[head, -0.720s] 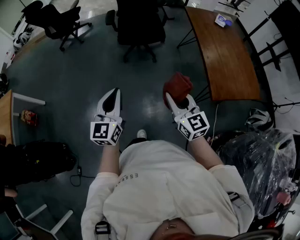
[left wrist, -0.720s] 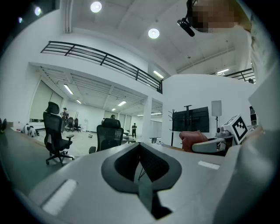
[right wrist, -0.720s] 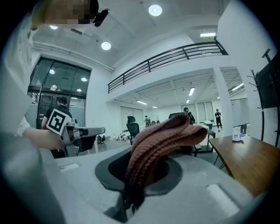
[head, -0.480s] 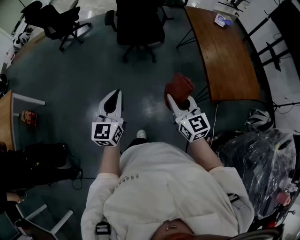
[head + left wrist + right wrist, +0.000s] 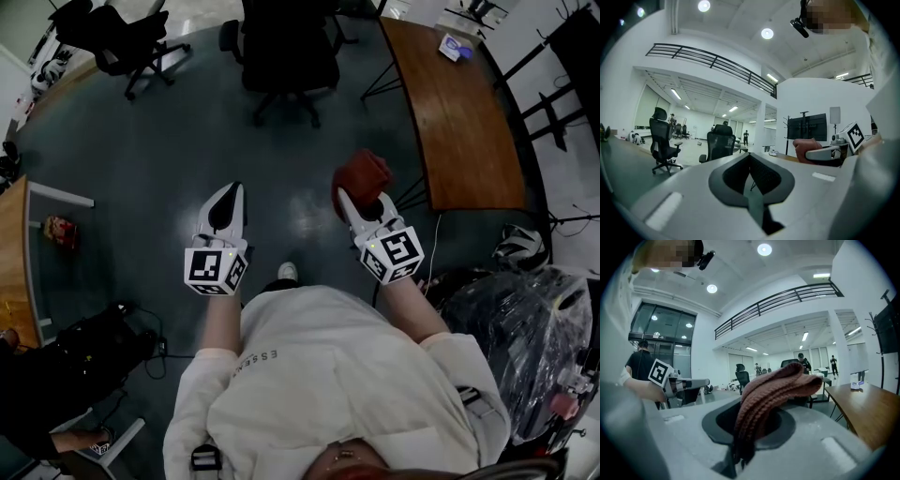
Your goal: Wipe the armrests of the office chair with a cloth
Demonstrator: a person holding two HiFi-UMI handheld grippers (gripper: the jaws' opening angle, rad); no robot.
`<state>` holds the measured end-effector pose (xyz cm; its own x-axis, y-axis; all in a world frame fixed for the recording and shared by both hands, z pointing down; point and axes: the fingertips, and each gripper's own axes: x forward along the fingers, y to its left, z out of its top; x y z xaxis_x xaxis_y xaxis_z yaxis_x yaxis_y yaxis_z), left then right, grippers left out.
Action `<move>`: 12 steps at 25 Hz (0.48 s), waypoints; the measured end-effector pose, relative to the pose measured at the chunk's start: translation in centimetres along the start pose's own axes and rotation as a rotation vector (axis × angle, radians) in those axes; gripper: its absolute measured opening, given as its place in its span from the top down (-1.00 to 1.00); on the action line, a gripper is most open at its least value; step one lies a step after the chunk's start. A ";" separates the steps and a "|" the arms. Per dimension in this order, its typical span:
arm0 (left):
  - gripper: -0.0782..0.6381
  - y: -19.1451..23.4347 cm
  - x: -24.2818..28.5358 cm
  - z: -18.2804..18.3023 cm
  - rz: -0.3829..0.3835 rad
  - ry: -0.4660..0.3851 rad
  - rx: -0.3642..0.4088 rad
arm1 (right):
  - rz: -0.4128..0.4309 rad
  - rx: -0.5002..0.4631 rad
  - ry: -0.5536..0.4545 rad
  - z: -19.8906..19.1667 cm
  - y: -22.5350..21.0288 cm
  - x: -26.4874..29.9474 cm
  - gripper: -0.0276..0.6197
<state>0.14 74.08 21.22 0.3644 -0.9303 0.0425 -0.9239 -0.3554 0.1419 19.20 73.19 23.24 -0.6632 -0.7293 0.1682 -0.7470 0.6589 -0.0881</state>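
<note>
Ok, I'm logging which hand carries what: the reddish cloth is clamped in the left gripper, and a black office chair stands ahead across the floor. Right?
Not quite: the cloth is clamped in the right gripper, as the right gripper view shows. The left gripper is shut on nothing. A black office chair does stand ahead across the floor.

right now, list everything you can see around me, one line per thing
office chairs: two, black, far side of the floor, one straight ahead and one to its left
desk: one, brown wood, right side of the floor
small box: one, white and blue, far end of that desk
plastic-wrapped bundle: one, clear wrap over dark contents, near right
cloth: one, reddish brown, clamped in the right gripper
sweatshirt: one, cream, worn by the person
left gripper: one, white, shut and empty
right gripper: one, white, shut on the cloth
</note>
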 end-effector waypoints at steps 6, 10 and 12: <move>0.74 5.2 0.8 0.5 0.012 -0.004 -0.013 | -0.021 0.015 0.016 0.6 0.1 4.9 0.78; 0.74 8.5 2.4 0.8 0.040 0.004 -0.007 | -0.015 0.014 0.027 1.1 -0.3 8.4 0.78; 0.74 10.1 3.1 0.7 0.056 0.007 -0.027 | -0.002 0.024 0.041 1.2 -0.5 10.4 0.78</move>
<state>-8.09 67.53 22.13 0.3131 -0.9479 0.0582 -0.9393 -0.3000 0.1662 12.60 65.03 23.83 -0.6593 -0.7225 0.2081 -0.7498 0.6522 -0.1115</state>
